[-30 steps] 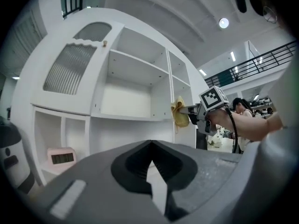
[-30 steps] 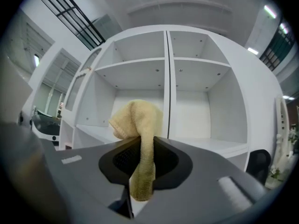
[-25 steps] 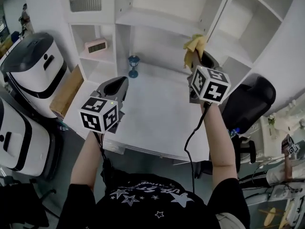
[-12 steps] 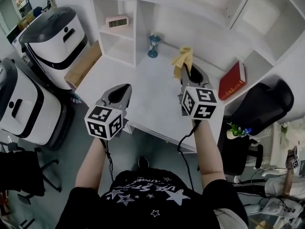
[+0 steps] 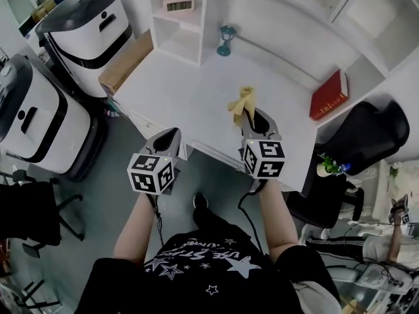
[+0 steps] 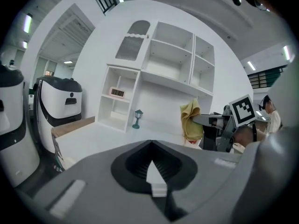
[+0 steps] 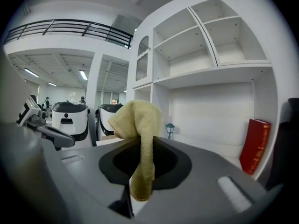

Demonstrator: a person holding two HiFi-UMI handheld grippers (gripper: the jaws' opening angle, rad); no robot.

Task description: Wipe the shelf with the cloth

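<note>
The right gripper (image 5: 247, 116) has its jaws clamped on a yellow cloth (image 5: 239, 101), whose free end flops over the tips, probably to serve as a wiping pad. It hangs above the front of the white shelf unit's (image 5: 275, 25) desk surface, short of the cubbies. The left gripper (image 5: 167, 138), jaws closed on nothing, sits just off the unit's front edge, apparently kept clear.

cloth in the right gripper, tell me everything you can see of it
The cloth is a yellow, terry-looking rag, bunched up. The right gripper is shut on it: a bundle stands above the fingers and a strip hangs down between them. It is held in the air over the white desk, touching nothing else.
</note>
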